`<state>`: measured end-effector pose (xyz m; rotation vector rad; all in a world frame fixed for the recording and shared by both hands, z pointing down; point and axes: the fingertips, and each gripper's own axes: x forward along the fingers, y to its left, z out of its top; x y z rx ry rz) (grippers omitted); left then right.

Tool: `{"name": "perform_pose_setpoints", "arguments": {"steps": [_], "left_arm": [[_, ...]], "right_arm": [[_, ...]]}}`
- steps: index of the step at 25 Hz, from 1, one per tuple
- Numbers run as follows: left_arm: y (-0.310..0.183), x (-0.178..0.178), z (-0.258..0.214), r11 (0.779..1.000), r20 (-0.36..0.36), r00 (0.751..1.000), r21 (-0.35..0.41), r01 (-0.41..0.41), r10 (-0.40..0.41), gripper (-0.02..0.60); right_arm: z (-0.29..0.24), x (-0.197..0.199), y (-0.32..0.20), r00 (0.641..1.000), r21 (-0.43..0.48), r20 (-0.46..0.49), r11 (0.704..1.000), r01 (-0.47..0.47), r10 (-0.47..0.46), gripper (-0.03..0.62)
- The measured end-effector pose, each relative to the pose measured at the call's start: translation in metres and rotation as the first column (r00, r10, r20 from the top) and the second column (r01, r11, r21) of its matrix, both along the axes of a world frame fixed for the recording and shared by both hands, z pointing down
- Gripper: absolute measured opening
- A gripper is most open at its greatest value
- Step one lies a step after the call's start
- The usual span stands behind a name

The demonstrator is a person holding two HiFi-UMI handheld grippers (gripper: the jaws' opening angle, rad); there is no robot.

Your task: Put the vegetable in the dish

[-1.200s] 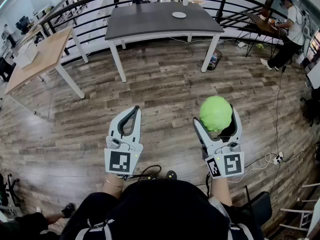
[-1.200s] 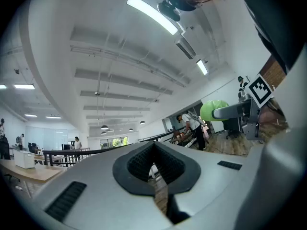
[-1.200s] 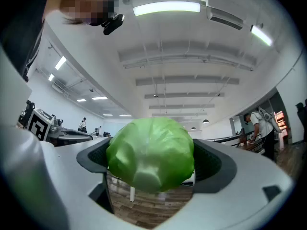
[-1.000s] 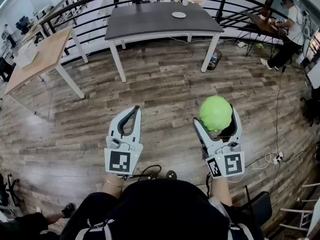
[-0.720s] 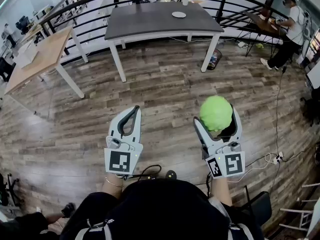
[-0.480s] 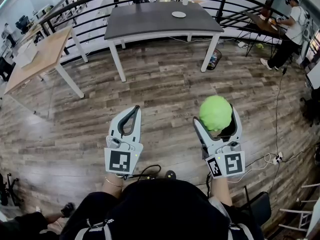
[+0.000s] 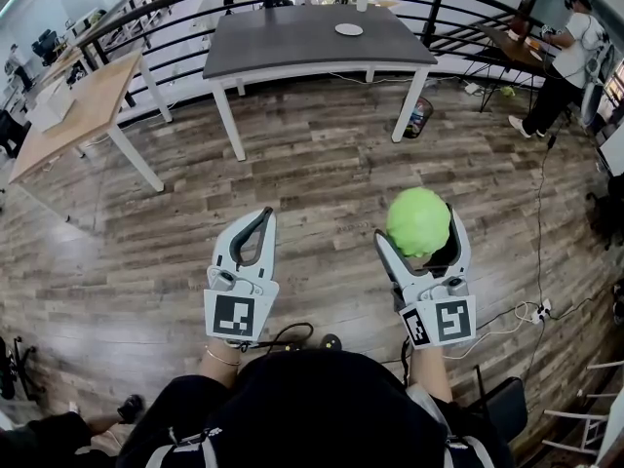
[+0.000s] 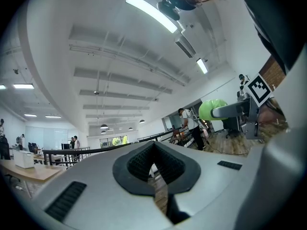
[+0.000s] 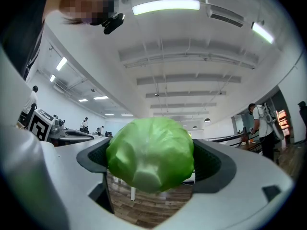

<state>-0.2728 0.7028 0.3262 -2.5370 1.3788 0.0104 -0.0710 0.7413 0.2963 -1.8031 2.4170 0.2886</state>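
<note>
A round green cabbage [image 7: 418,221] is clamped between the jaws of my right gripper [image 7: 419,230], held out over the wooden floor. It fills the middle of the right gripper view as the same green head [image 9: 150,154]. My left gripper [image 7: 256,224] is shut with nothing in it, level with the right one. In the left gripper view its pads [image 8: 139,164] meet, and the cabbage [image 8: 213,109] shows off to the right. A small white dish [image 7: 349,29] lies on the dark grey table [image 7: 292,42] far ahead.
A light wooden table [image 7: 78,115] stands at the left. A black railing [image 7: 175,3] runs behind both tables. A person [image 7: 561,57] stands by a desk at the far right. Cables [image 7: 526,310] trail on the floor at the right.
Both grippers hold almost still, the right one drifting slightly left. The person at the far right has shifted a little.
</note>
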Motion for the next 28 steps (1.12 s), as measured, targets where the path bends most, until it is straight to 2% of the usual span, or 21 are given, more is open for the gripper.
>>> {"name": "perform_pose_setpoints", "arguments": {"steps": [15, 28], "left_arm": [[-0.006, 0.024, 0.005, 1.000, 0.012, 1.000, -0.006, -0.001, 0.001, 0.000], [-0.009, 0.057, 0.009, 0.999, -0.016, 0.999, -0.023, 0.027, -0.028, 0.000]], "right_arm": [[0.005, 0.018, -0.011, 1.000, -0.008, -0.017, 1.000, 0.014, -0.015, 0.502], [0.007, 0.037, -0.024, 0.995, -0.011, -0.049, 0.997, 0.081, -0.082, 0.502]]}}
